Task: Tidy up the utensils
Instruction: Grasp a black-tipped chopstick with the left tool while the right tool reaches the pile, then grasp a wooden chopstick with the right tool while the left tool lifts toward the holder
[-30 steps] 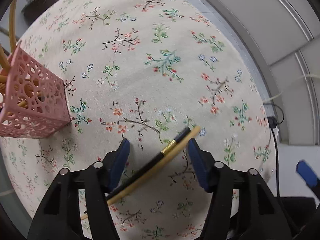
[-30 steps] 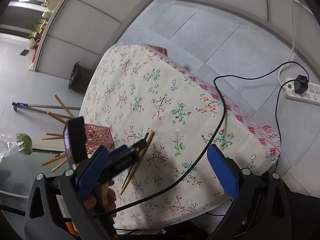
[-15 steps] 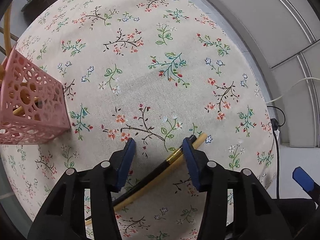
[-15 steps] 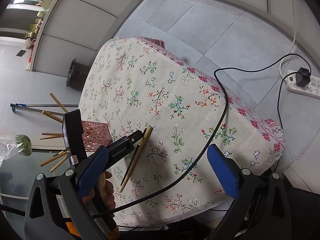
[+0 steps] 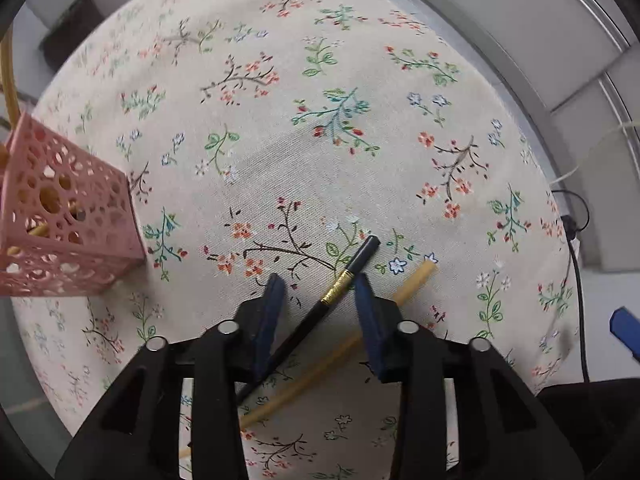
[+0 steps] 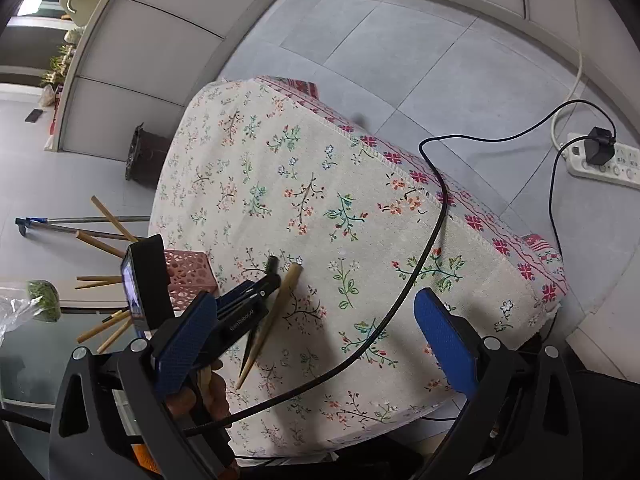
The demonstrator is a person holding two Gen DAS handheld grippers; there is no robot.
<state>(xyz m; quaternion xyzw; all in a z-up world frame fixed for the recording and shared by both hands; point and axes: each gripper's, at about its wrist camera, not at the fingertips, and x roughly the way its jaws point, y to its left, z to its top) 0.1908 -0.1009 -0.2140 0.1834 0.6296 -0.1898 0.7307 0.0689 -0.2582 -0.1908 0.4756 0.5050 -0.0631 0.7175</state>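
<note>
I saw a matt woven floral cloth [image 5: 280, 152] covering the counter. At the left edge stood a pink perforated plastic holder [image 5: 64, 224]. Lower centre lay a glossy black chopstick [image 5: 316, 312] with a textured gold metallic band, beside a plain, matt bamboo-looking chopstick [image 5: 340, 350]. My fingers [image 5: 272, 300] wore ribbed blue rubbery pads on matt black plastic.

A black chopstick [image 5: 352, 268] with a gold band lies slantwise on the floral-clothed table [image 5: 360, 112], its blunt end toward the far right. Just beside it, nearer the right edge, lies a pale bamboo chopstick [image 5: 416, 280] — the two angle apart at their thick ends. A pink perforated square holder [image 5: 68, 220] stands by the left edge — bamboo sticks already jut from it at loose angles.
</note>
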